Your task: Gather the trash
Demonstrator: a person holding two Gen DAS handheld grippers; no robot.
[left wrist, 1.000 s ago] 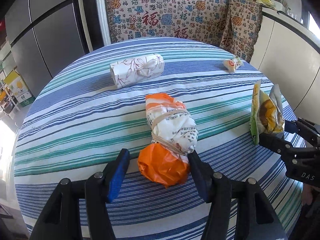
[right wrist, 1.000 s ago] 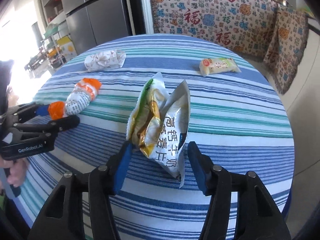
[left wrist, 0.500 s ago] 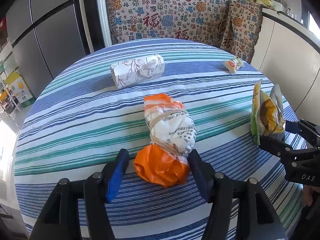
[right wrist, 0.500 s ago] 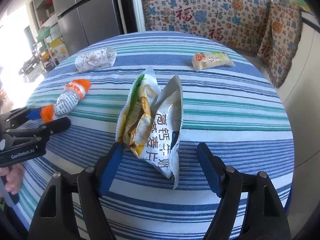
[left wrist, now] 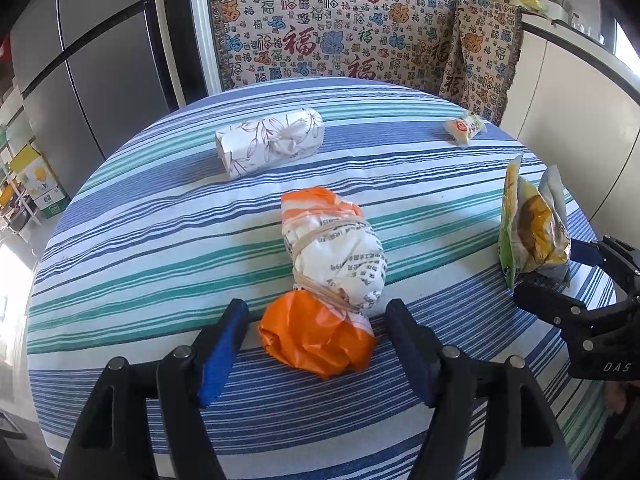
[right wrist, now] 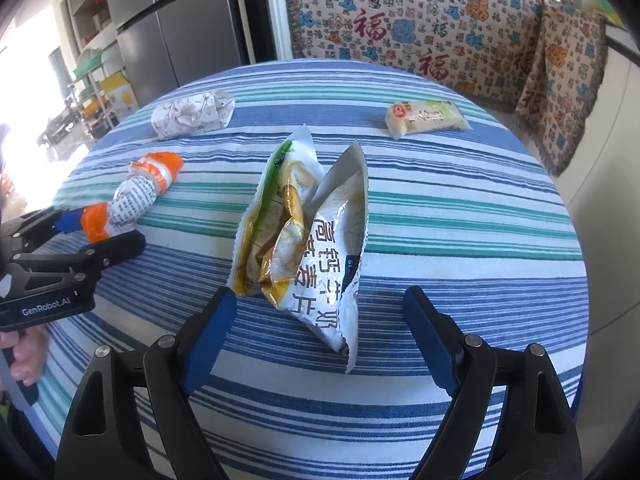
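Right gripper (right wrist: pixel 316 316): jaws spread noticeably wider than a second ago, when they sat close on either side of the torn-open yellow-and-silver foil snack bag (right wrist: pixel 304 236). The bag now stands free between them, the left pad just beside its lower corner, the right pad well clear. Judgement: either a release or a re-opening for a better bite; the bag is not secured, so nothing counts as collected on this side.

Left gripper (left wrist: pixel 316 340): jaws also spread, and the gripper has eased forward slightly since the earlier frames. The crumpled orange-and-white plastic bag bundle bound with rubber bands (left wrist: pixel 328 280) lies directly ahead, its orange end between the fingertips, with neither pad visibly pressing. Likely next step: close on the orange end.

View comparison:
- Left wrist view shows the snack bag only edge-on at far right, with the right gripper's jaws on either side of its base; the open mouth and printed face are visible only from the right wrist.
- Right wrist view shows the bundle's length ahead of the left gripper, orange end between its jaws.
- Both views show the white floral-print paper roll (left wrist: pixel 270 142) and the small sealed cream snack packet (right wrist: pixel 424 118) far ahead on the round striped tablecloth (left wrist: pixel 140 248), untouched.
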